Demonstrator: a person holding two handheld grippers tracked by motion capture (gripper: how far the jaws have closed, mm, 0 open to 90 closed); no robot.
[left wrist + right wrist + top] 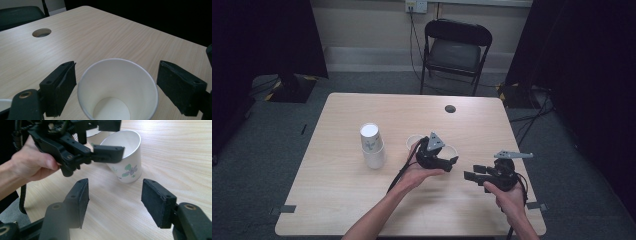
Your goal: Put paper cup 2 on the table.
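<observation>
A: Where is your left gripper (451,162)?

B: At mid-frame in the high view, its jaws spread wide on either side of the upright paper cup (117,88), apart from it on both sides. That cup stands at the bottom centre of your left gripper view.

A: And your right gripper (115,201)?

B: Also gaping, holding nothing, low in its own view; the flower-printed cup sits above it, upper centre. A stack of cups (372,145) stands left of centre.

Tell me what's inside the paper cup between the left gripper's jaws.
The paper cup between the left gripper jaws looks empty: white walls and bare bottom. Its near inner wall is hidden below the rim.
</observation>
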